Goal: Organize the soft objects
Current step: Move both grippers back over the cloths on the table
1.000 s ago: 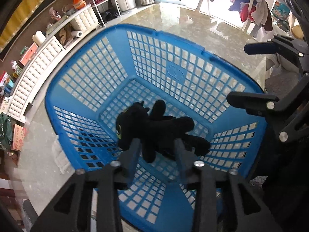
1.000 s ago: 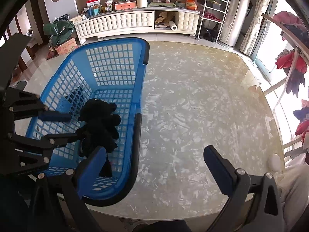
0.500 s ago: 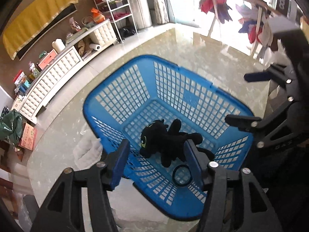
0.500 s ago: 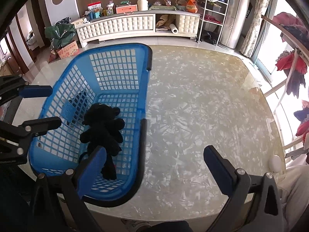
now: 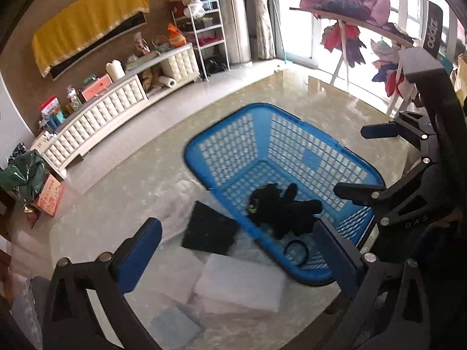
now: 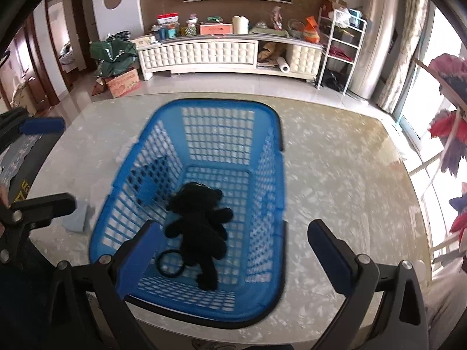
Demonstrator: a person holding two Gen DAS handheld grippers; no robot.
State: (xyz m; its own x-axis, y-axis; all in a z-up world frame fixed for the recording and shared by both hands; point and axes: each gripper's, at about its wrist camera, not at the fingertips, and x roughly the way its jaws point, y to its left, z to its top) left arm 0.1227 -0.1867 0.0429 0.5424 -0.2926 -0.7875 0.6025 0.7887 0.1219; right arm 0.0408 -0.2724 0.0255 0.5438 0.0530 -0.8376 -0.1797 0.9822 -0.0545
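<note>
Left gripper (image 5: 236, 250) up over the bench (image 5: 122, 204), jaws just been opening, now spread wide, nothing between the pads. Its blue pads (image 5: 137, 250) sit well apart, one low left, one by the basket's near corner. Right gripper (image 6: 230, 242) also wide open, empty, hanging above the basket (image 6: 274, 175).

Black plush (image 6: 198, 221) lies free on the basket floor, sprawled, nr the near end; left view shows it too (image 5: 280, 207), green eye toward the left wall. Black ring (image 6: 170, 264) on the floor just beside the plush, touching or nearly, can't tell.

Outside the basket, left side: flat black pad (image 5: 210, 227) right against the wall, white foam block (image 5: 239, 285) in front, pale blue cloth (image 5: 175, 326) nearer the cam. Frames blurred w/ motion.
</note>
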